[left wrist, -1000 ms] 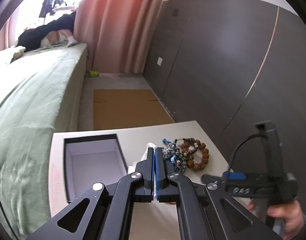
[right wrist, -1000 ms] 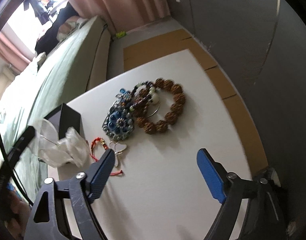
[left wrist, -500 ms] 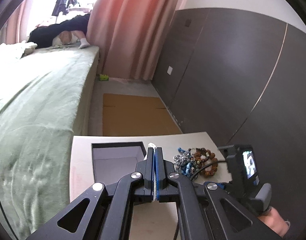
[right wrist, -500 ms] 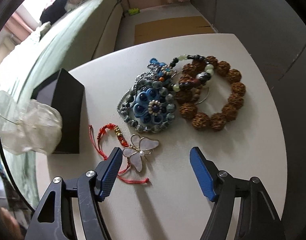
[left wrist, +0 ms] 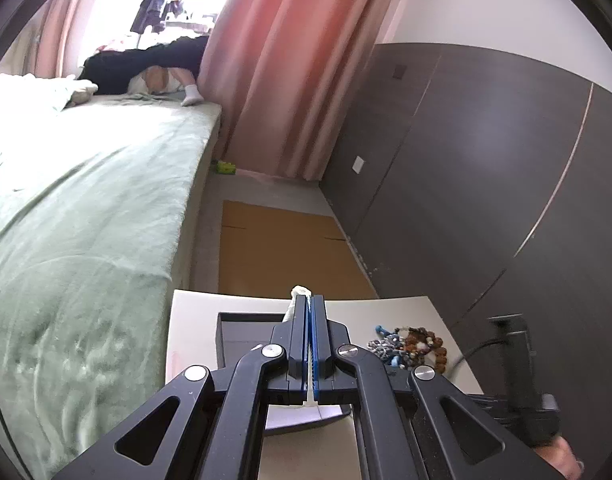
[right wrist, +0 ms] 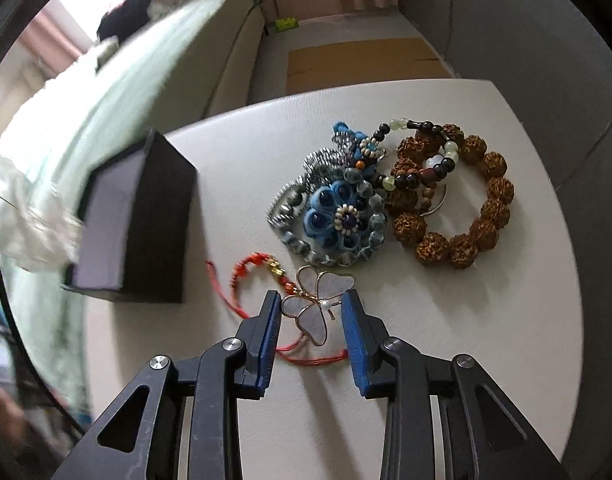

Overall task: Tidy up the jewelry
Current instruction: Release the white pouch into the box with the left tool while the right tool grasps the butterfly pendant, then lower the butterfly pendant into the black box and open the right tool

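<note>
My left gripper (left wrist: 309,300) is shut on a clear plastic bag (left wrist: 301,292) and holds it above the open black box (left wrist: 242,330); the bag also shows blurred in the right wrist view (right wrist: 30,224). My right gripper (right wrist: 310,302) is open, its jaws on either side of a white butterfly brooch (right wrist: 317,300) that lies on a red string bracelet (right wrist: 258,266). Behind it lie a blue beaded flower piece (right wrist: 337,216) and a brown bead bracelet (right wrist: 465,200). The jewelry pile also shows in the left wrist view (left wrist: 405,344).
The white table (right wrist: 485,340) ends close on the right, beside a dark grey wall (left wrist: 485,160). The black box (right wrist: 146,220) stands at the table's left. A green bed (left wrist: 86,208) lies beyond it, and cardboard (left wrist: 282,248) covers the floor.
My right gripper has moved forward and narrowed, so the butterfly brooch now sits between its jaws. My left gripper has risen with the bag, away from the table.
</note>
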### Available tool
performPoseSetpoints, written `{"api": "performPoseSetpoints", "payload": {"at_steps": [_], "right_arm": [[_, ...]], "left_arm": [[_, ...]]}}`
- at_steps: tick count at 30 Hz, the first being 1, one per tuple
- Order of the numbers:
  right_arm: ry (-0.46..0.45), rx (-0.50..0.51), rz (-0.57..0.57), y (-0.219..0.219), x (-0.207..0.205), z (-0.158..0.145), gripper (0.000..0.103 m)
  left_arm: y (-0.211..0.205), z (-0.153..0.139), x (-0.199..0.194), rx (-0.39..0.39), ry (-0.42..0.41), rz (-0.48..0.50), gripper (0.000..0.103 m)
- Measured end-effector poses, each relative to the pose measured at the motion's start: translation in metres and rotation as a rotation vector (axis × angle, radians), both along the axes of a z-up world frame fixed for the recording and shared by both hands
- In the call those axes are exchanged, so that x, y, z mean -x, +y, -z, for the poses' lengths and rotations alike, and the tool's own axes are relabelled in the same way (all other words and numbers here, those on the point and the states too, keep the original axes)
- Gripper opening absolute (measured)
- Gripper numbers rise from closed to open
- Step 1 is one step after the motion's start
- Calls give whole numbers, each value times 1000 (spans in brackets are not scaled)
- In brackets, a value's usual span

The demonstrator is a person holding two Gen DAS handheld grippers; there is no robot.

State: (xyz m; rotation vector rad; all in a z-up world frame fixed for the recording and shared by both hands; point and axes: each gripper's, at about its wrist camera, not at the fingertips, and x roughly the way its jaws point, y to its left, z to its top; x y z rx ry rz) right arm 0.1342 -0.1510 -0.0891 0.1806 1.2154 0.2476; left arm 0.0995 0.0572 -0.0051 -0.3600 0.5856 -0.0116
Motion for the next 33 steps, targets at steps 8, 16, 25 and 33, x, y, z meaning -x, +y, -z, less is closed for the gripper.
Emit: {"api": "performPoseSetpoints", "payload": {"at_steps": [8,16,25,33], "right_arm": [[-65,-117,-7,5,11,-23,32],[-160,-171,-58,29,8,-52,32],[-227,-204,-105,64,-8,-82,32],[-261,-352,-145,85,-16,-66,33]], "left_arm": [[12,17,-17,46,103,-20,7],[39,10,0,119,67,-88,74],[65,9,6,135,74,-156,74],[86,18,10,163,103,-230,74]]}}
